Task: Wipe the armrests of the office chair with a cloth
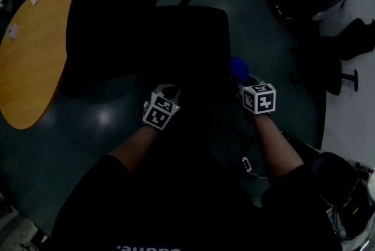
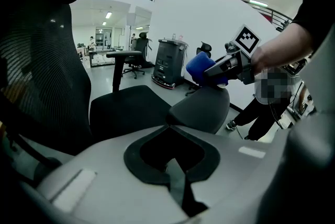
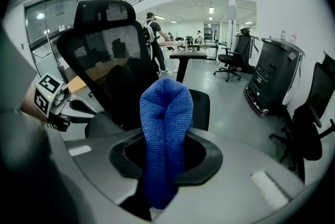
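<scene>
While right claw (image 3: 165, 163) clamps blue cloth (image 3: 166, 113) lengthwise (folded end pointing toward office chair (image 3: 104, 66)), left claw (image 2: 175, 168) sits closed, empty.

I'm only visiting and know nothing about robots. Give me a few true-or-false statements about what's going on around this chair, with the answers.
1. The right gripper is holding a blue cloth. True.
2. The left gripper holds a cloth too. False: it is shut, with nothing in it.
3. The blue cloth is at the top of an armrest. True.
4. The chair's seat is red. False: it is black.
</scene>
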`<state>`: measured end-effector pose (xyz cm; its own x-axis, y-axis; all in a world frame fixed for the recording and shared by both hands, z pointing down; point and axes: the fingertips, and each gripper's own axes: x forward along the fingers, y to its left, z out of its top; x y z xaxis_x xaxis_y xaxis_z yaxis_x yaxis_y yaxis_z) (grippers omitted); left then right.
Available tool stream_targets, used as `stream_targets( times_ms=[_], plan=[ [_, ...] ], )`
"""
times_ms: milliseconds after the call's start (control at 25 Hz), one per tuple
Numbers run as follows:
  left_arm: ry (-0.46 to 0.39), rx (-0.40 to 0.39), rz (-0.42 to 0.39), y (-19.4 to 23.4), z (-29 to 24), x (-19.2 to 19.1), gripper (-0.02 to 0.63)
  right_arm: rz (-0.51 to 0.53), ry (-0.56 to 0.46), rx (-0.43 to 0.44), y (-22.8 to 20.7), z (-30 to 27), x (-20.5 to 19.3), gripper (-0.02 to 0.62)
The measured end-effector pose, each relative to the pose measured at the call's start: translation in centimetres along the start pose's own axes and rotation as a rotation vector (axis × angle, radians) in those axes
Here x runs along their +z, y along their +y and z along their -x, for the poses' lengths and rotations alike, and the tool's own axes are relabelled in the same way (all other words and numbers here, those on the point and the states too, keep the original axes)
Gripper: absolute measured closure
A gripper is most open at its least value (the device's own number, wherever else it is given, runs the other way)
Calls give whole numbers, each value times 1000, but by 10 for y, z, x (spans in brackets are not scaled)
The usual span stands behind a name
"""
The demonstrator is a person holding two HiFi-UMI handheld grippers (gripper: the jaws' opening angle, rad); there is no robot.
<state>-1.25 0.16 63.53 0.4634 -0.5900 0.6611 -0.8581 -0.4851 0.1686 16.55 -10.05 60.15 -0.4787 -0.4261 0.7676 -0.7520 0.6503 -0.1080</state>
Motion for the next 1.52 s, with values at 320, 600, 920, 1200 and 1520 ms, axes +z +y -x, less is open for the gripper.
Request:
stream_targets(
  times_ms=[320,600,920,1200,1520],
  plan=[
    [-20,-24,-1,-1,2,1,591,112,-11,110,64,-23,20,485],
    [-29,-37,-19,-3,6,3,591,177,-4,201,124,-48,36,485],
    [-36,-56,-15,-7,6,-6,590,197,17,295,185,-63,46,485],
    [-34,-61,-12,-10,6,-10,591,226,7,413,237,-60,50,483],
    [-3,-45,-5,-1,12,-20,590,201,-78,495,259,-15,51,483]
  ],
)
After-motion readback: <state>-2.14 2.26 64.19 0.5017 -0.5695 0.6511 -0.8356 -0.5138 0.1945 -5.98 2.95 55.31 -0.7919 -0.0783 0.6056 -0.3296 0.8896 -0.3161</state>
